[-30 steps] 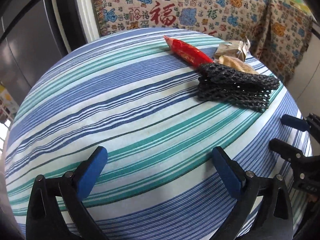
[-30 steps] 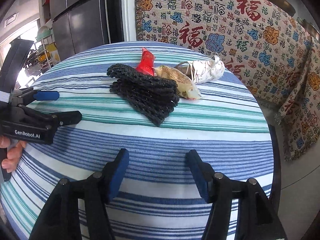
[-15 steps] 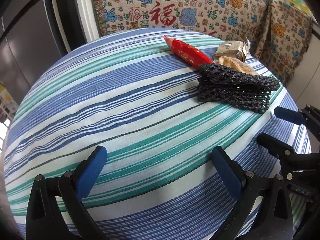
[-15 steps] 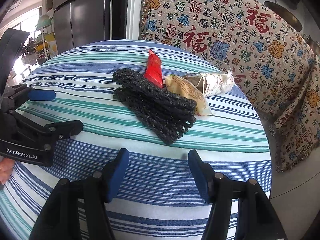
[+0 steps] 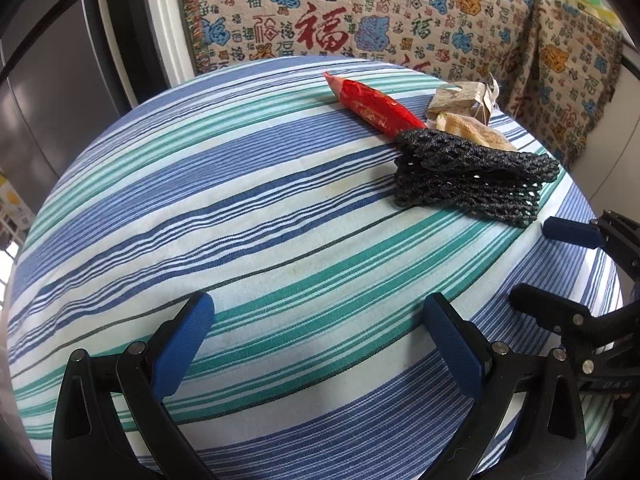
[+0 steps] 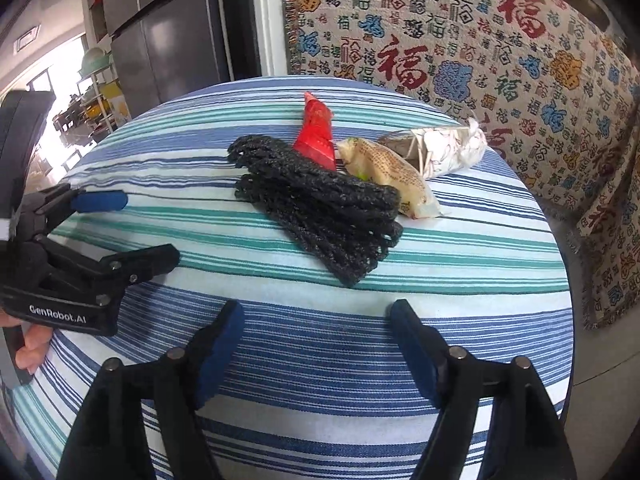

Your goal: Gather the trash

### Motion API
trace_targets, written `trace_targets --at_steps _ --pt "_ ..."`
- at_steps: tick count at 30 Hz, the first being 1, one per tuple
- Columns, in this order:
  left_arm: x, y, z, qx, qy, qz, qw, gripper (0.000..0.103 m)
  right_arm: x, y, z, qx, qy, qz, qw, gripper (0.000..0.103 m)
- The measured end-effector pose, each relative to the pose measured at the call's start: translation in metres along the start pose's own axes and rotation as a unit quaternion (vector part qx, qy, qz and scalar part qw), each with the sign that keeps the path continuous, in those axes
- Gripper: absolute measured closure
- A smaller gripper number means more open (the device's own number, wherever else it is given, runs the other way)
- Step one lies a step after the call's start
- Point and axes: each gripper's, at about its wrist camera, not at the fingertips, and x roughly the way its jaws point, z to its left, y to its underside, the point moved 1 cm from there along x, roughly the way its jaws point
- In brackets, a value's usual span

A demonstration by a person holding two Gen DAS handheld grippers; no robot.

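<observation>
While right gripper (image 6: pixel 316 346) fingers gape | black mesh (image 6: pixel 320 208) lies beyond, untouched

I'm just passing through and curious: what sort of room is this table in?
Most likely a home dining or kitchen area: a round table under a striped tablecloth, a tall grey refrigerator behind it, and a sofa draped in a patterned throw. Snack wrappers lie on the table.

Striped woven cloth (image 6: pixel 460 320) covers table, matt. On it: black foam netting (image 6: pixel 320 212), rough; beside it red wrapper (image 6: pixel 316 136), glossy foil; tan wrapper (image 6: pixel 396 176), printed, crinkled.
</observation>
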Motion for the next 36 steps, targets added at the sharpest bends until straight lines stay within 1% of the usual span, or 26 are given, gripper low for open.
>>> trace_targets --at_steps 5,6,8,9,12,15,17,18,19,20,21,23,24,26,28,29,31,33,35,36 --pt "0.002 -0.003 0.006 -0.001 0.000 0.000 1.0000 0.000 0.000 -0.004 -0.006 -0.029 -0.020 0.012 0.999 0.024" --pt "0.002 -0.003 0.007 -0.002 0.000 0.000 1.0000 0.000 -0.001 -0.007 -0.008 -0.037 -0.017 0.009 0.999 0.024" --pt "0.003 -0.004 0.006 -0.002 0.000 0.000 1.0000 0.000 -0.007 -0.015 -0.016 -0.044 0.002 -0.013 0.999 0.024" --pt "0.002 -0.004 0.006 -0.002 0.000 0.000 1.0000 0.000 -0.010 -0.019 -0.021 -0.039 0.004 -0.025 0.999 0.024" --pt "0.003 -0.004 0.007 -0.003 -0.001 0.000 1.0000 0.000 -0.016 -0.032 -0.027 -0.029 -0.023 -0.046 0.998 0.024" --pt "0.003 -0.004 0.006 -0.005 -0.003 0.000 1.0000 0.000 -0.015 -0.041 -0.021 -0.039 -0.027 -0.074 0.996 0.024" --pt "0.003 -0.004 0.006 -0.006 -0.003 0.000 1.0000 0.000 -0.009 -0.044 -0.014 -0.040 -0.038 -0.076 0.996 0.025" --pt "0.003 -0.004 0.006 -0.007 -0.003 0.000 1.0000 0.000 -0.005 -0.044 -0.010 -0.045 -0.043 -0.068 0.996 0.036" --pt "0.003 -0.004 0.006 -0.007 -0.003 0.000 1.0000 0.000 -0.001 -0.043 -0.005 -0.050 -0.046 -0.054 0.996 0.051" --pt "0.003 -0.004 0.006 -0.007 -0.003 0.000 1.0000 0.000 0.004 -0.043 -0.002 -0.054 -0.049 -0.033 0.997 0.083" --pt "0.003 -0.004 0.006 -0.007 -0.002 0.000 1.0000 0.000 0.005 -0.041 0.000 -0.052 -0.049 -0.021 0.997 0.087" --pt "0.002 -0.003 0.008 -0.010 -0.001 -0.001 0.9999 0.000 0.001 -0.035 -0.001 -0.039 -0.045 -0.012 0.998 0.090" --pt "0.002 -0.003 0.009 -0.016 -0.002 -0.002 0.9999 0.000 -0.001 -0.030 -0.002 -0.027 -0.047 0.000 0.999 0.090" --pt "-0.003 -0.002 0.014 -0.038 0.003 -0.007 0.9993 0.001 -0.007 -0.018 -0.006 0.002 -0.057 0.017 0.998 0.091" --pt "-0.010 -0.007 0.020 -0.067 0.026 -0.008 0.9974 0.001 -0.012 -0.002 -0.007 0.020 -0.070 0.036 0.997 0.091" --pt "-0.015 -0.013 0.020 -0.079 0.038 -0.014 0.9960 0.001 -0.017 0.005 -0.005 0.019 -0.073 0.036 0.997 0.091" --pt "-0.025 -0.031 0.015 -0.091 0.057 -0.025 0.9939 0.001 -0.027 0.014 0.000 0.015 -0.084 0.045 0.995 0.091" --pt "-0.026 -0.057 0.005 -0.089 0.072 -0.025 0.9931 0.001 -0.034 0.024 0.005 0.012 -0.093 0.048 0.994 0.092" --pt "-0.012 -0.088 -0.007 -0.090 0.077 -0.012 0.9930 0.001 -0.039 0.029 0.009 0.000 -0.087 0.045 0.995 0.092" --pt "0.000 -0.101 -0.012 -0.094 0.076 -0.004 0.9927 0.003 -0.040 0.031 0.009 -0.001 -0.087 0.044 0.995 0.092"
